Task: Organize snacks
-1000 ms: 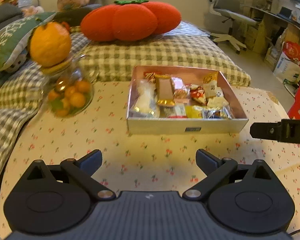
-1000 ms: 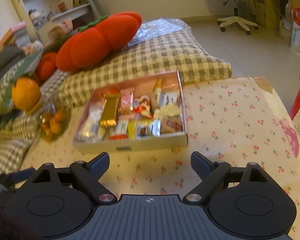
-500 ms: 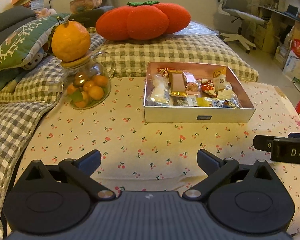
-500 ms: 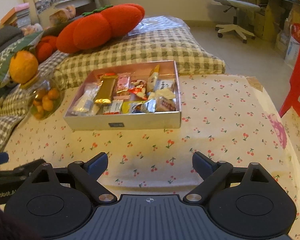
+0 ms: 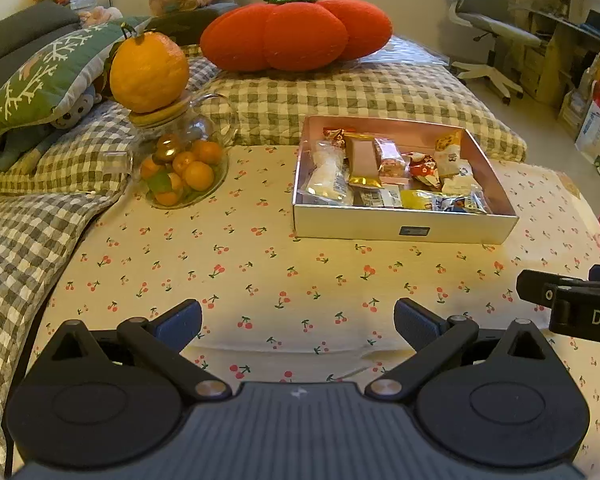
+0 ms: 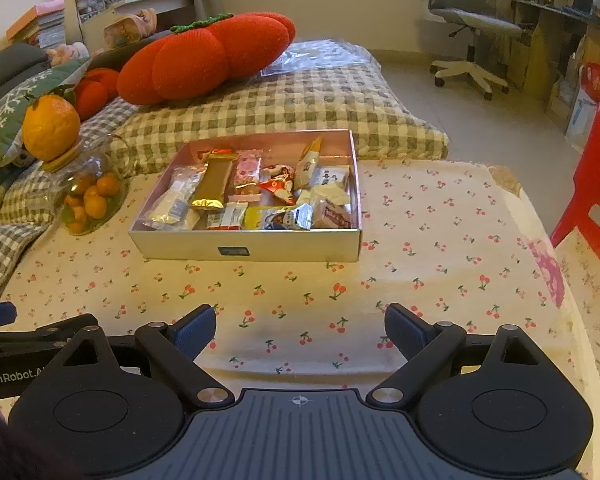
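Holding both tools back at the near edge of the cherry-print worktop (image 5: 260,272), left tool (image 5: 298,322) spread wide and gripping nothing, right tool (image 6: 300,330) likewise spread and empty. Sitting well ahead, toward the far side: the shallow snack box (image 6: 252,246), packed with wrapped snacks (image 6: 260,192) lying side by side, none visible loose on the cloth. Judging the sorting as all but finished, or not yet begun on anything outside the box; nothing in view showing what else remains. Leaving broad bare cloth between tools and box, plus open room to the box's right. Crowding the left side: a glass jar of small oranges (image 5: 184,168) near the box, with checked bedding (image 5: 340,96) just behind. Dropping away on the right, the worktop's curved edge beside a red stool (image 6: 592,188).
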Tool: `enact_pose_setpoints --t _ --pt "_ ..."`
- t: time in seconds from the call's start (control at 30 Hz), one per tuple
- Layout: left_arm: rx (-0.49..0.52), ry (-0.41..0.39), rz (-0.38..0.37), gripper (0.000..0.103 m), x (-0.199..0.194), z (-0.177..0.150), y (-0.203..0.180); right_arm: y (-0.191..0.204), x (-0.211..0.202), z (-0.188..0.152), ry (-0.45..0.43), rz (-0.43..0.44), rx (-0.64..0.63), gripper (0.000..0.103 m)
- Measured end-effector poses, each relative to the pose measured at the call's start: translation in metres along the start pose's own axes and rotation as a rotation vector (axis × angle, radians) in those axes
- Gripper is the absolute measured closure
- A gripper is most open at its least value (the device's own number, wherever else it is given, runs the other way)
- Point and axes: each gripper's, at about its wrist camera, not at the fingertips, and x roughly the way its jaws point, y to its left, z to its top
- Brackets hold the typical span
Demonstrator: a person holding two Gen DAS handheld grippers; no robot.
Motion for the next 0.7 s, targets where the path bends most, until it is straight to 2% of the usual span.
enact_pose_setpoints --t 0.7 --pt "0.017 -0.004 0.018 0.000 -0.0032 0.0000 -0.0030 0.0035 -0.0002 -0.0015 0.006 0.006 -0.011 0.010"
